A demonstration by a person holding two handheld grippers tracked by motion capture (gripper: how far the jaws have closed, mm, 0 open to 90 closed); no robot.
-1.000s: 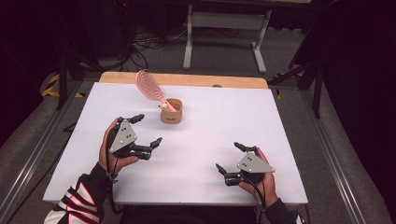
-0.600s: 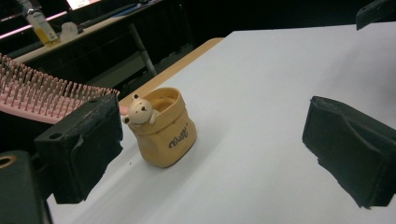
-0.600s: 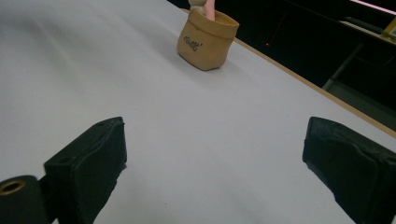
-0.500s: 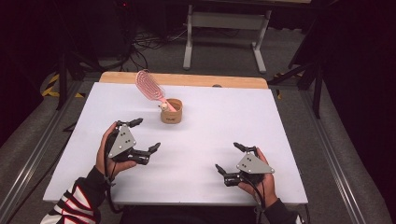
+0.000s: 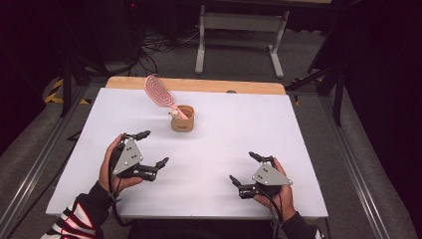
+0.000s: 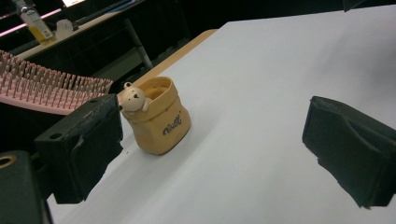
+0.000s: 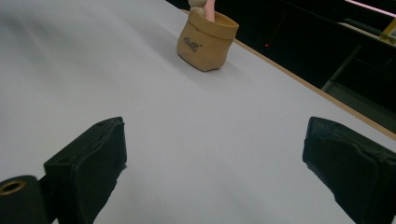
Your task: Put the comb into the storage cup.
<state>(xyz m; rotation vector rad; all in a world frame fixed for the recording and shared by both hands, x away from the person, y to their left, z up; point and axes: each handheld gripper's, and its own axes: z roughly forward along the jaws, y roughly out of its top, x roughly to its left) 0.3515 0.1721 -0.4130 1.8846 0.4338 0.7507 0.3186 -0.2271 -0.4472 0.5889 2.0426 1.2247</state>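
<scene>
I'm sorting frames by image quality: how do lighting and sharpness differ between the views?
High view: the white table is evenly bright, the surroundings dark. Left gripper view: the tan pot is sharp with a soft shadow; the left gripper jaws are slightly soft. Right gripper view: the pot is softer, the table's near-left part hazy.

One pink hairbrush (image 5: 160, 92) standing in one tan sack-shaped holder (image 5: 182, 118), one small bear figure (image 6: 132, 98) on the holder's rim, two handheld grippers, left (image 5: 149, 149) and right (image 5: 247, 169), near the holder, one white table (image 5: 308, 149) under it
</scene>
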